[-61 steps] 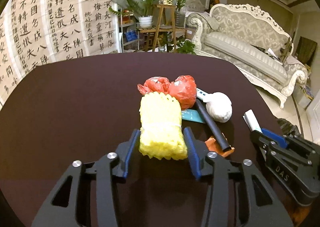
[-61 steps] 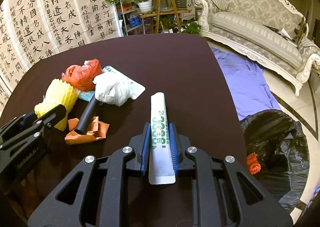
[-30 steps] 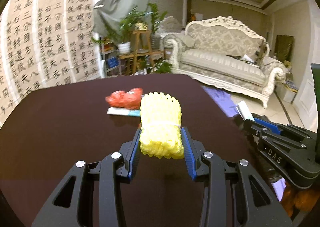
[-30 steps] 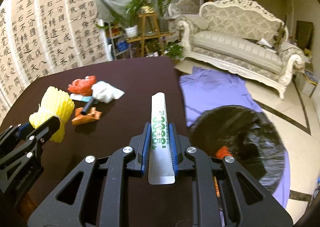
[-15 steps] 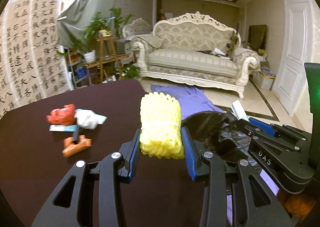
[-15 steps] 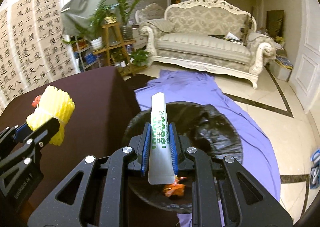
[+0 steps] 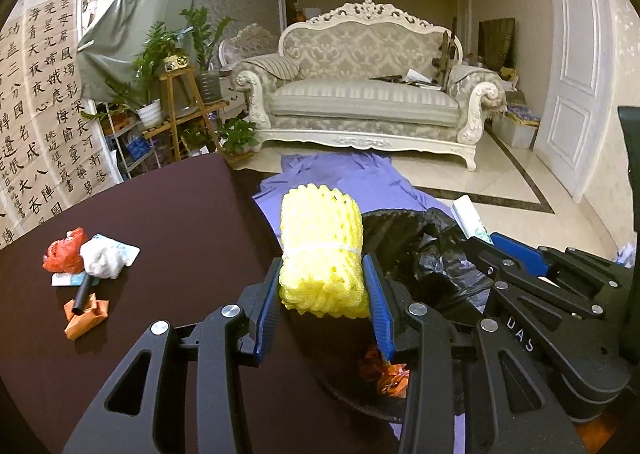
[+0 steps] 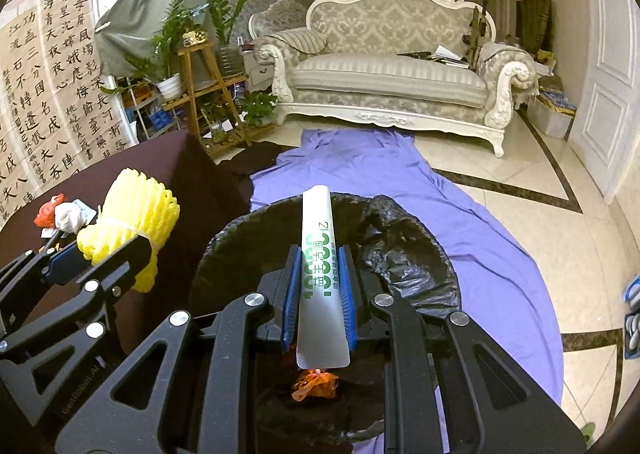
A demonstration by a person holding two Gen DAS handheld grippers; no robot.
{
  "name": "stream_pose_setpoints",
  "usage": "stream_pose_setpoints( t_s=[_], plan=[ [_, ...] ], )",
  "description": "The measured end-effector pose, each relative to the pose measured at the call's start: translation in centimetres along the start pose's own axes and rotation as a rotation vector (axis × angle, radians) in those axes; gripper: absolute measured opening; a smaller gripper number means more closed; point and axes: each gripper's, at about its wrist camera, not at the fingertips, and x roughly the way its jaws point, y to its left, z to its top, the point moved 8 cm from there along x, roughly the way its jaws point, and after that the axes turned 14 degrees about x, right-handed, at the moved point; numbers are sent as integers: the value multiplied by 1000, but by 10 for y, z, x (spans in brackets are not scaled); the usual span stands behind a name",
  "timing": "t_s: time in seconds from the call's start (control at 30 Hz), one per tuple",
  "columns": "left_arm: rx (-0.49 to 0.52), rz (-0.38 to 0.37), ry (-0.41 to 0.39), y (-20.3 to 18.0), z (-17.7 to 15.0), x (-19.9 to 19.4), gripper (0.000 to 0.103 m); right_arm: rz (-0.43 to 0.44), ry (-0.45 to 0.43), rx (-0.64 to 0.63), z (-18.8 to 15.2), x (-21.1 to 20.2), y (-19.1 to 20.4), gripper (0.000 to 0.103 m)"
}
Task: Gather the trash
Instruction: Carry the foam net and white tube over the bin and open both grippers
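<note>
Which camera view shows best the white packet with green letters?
The right wrist view: the white packet lies whole between the right gripper pads, above the black trash bag. The left wrist view shows only its tip, beyond the right gripper.

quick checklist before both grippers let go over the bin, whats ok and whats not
1. Right gripper shut on the white sachet: ok.
2. Sachet over the black-lined bin opening: ok.
3. Left gripper holds the yellow foam net: ok.
4. Foam net fully over the bin: cannot tell; it looks near the table edge.
5. Bin has room, only orange scraps inside: ok.
6. Table cleared: not ok; red bag, white wad, black tube remain.
</note>
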Motion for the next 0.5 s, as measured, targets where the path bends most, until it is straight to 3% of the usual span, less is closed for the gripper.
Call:
stream_pose_setpoints(
  t_s=[0.1, 0.17, 0.5],
  plan=[
    [5, 3, 14, -2, 0, 5, 46, 3, 4, 10, 2, 4, -4, 22],
    [2, 4, 23, -2, -1, 7, 55, -1, -1, 19, 3, 4, -8, 35],
    [-32, 10, 24, 11, -5, 2, 68, -8, -4, 44, 3, 1, -16, 39]
  ],
)
